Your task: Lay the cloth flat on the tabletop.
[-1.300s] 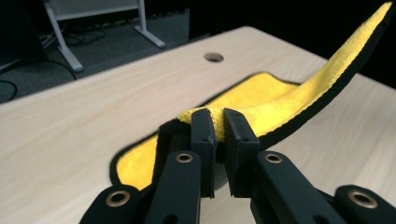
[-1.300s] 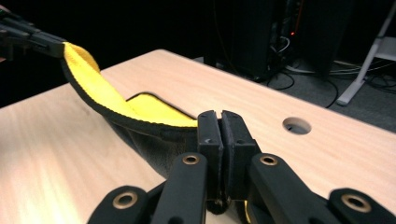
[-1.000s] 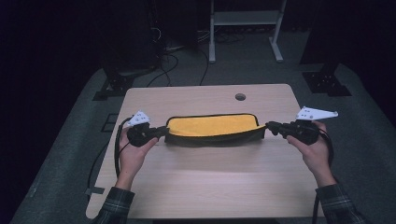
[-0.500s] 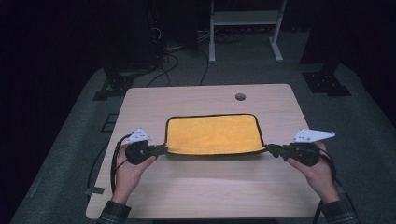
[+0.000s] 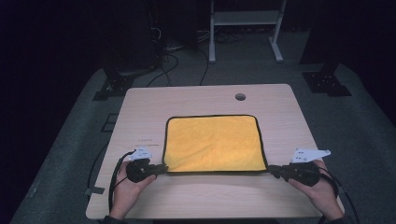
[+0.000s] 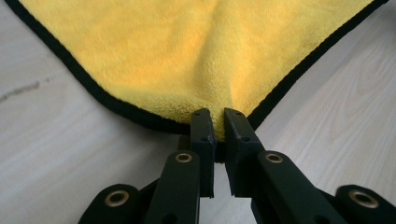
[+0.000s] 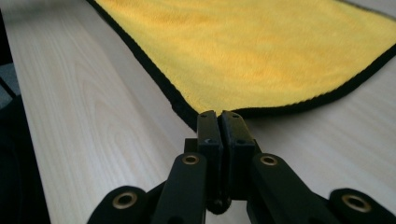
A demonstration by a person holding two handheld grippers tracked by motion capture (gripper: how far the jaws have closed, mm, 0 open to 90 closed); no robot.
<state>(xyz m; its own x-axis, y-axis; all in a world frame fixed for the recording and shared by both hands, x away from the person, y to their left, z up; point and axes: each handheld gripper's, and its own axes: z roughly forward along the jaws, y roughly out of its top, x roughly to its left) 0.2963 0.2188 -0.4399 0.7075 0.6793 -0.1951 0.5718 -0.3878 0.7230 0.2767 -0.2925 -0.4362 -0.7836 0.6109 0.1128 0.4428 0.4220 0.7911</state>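
Observation:
A yellow cloth with a black hem (image 5: 214, 143) lies spread flat in the middle of the wooden table (image 5: 140, 112). My left gripper (image 5: 161, 169) is shut on the cloth's near left corner; in the left gripper view that gripper (image 6: 219, 119) pinches a fold of the yellow cloth (image 6: 187, 56). At the near right corner my right gripper (image 5: 271, 170) is shut on the cloth. The right gripper view has that gripper (image 7: 219, 114) closed tight over the hem of the cloth (image 7: 261, 51). A hand holds each gripper near the table's front edge.
A round cable hole (image 5: 240, 96) sits in the table's far right part. Bare wood surrounds the cloth on all sides. Beyond the table are a white desk frame (image 5: 245, 28), black stand bases (image 5: 327, 81) and cables (image 5: 180, 51) on a grey floor.
Both grippers have drawn the cloth's near edge toward the person. The cloth has gone from a narrow folded band to a flat open square.

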